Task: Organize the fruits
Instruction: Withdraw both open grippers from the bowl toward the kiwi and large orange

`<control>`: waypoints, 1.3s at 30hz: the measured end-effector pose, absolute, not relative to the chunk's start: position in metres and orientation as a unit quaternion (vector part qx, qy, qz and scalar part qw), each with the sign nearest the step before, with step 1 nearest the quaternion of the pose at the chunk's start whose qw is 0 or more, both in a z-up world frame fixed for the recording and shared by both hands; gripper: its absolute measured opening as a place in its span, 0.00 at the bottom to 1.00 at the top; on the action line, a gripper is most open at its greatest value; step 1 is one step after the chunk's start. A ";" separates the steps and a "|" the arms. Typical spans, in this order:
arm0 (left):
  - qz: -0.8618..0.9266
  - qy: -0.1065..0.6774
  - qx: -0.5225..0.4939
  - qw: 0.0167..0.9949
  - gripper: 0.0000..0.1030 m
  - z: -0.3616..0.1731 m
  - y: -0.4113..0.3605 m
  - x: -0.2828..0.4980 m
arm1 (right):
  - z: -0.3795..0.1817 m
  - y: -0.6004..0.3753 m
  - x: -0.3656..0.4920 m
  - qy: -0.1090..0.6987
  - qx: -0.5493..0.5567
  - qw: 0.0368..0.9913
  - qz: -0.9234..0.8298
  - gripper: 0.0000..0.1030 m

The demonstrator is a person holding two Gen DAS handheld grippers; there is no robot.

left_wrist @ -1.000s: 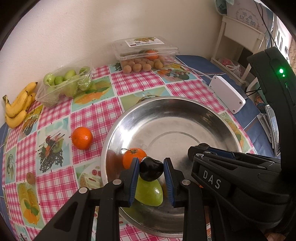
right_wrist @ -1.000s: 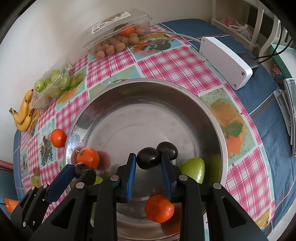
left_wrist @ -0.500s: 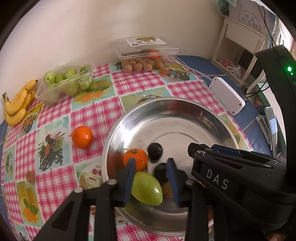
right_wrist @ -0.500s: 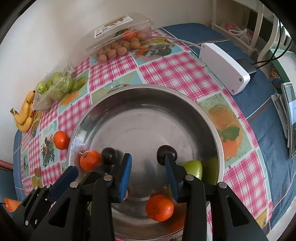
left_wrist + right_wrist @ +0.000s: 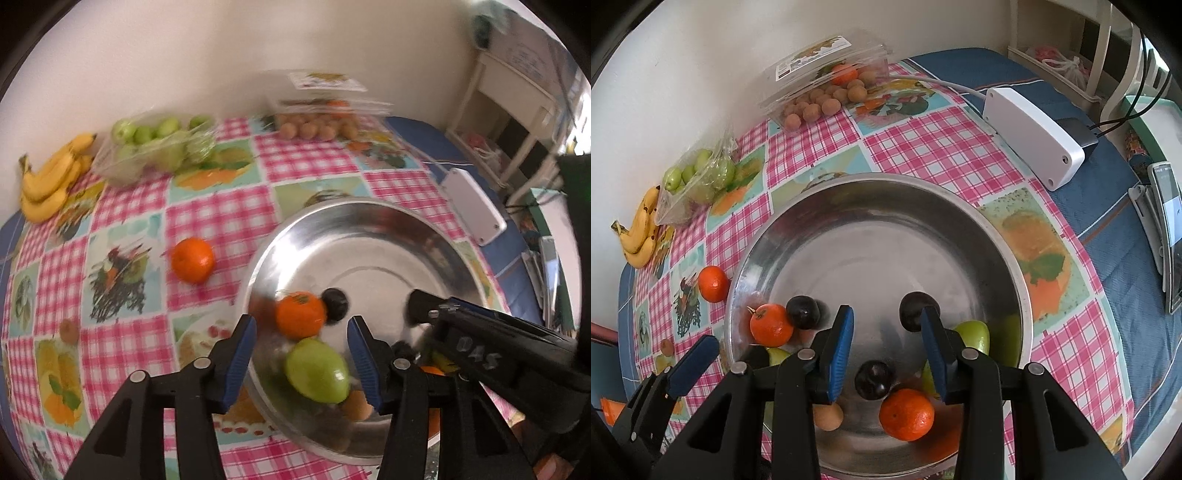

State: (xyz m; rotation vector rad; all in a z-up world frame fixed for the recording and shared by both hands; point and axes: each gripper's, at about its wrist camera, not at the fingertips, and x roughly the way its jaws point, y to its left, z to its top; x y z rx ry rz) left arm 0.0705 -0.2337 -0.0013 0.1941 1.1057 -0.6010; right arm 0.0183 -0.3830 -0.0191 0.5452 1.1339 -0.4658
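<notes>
A steel bowl (image 5: 373, 236) (image 5: 871, 221) holds tangerines (image 5: 907, 414), green apples (image 5: 317, 371), dark plums (image 5: 874, 379) and a small brown fruit (image 5: 828, 416). My left gripper (image 5: 301, 363) is open and empty, above the bowl's near left rim, over a green apple and a tangerine (image 5: 300, 314). My right gripper (image 5: 886, 345) is open and empty above the bowl's near side, with one plum (image 5: 913, 311) by its right finger and another below between the fingers. A loose tangerine (image 5: 192, 259) (image 5: 713, 283) lies on the cloth left of the bowl.
On the checked tablecloth at the back stand a bag of green fruits (image 5: 157, 146) (image 5: 698, 181), bananas (image 5: 51, 177) (image 5: 641, 229) and a clear box of brown fruits (image 5: 317, 118) (image 5: 827, 88). A white device (image 5: 1032, 136) (image 5: 474, 205) lies right of the bowl. A small brown fruit (image 5: 69, 329) lies at left.
Both grippers have opened and let go of their dark plums, which now lie in the bowl. Both grippers have pulled back and up; the left view is blurred by motion.
</notes>
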 end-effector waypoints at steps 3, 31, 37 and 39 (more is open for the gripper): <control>-0.256 0.529 0.073 0.806 0.54 -0.005 -0.221 0.079 | -0.019 -0.383 0.018 0.526 0.254 0.782 -0.218 0.38; -0.122 0.568 0.026 0.813 0.89 -0.017 -0.158 0.118 | -0.021 -0.364 0.034 0.547 0.208 0.784 -0.206 0.71; -0.117 0.570 0.030 0.813 0.96 -0.020 -0.156 0.119 | -0.023 -0.363 0.036 0.553 0.205 0.781 -0.206 0.77; -0.116 0.569 0.032 0.814 1.00 -0.021 -0.157 0.119 | -0.023 -0.363 0.036 0.553 0.203 0.781 -0.206 0.79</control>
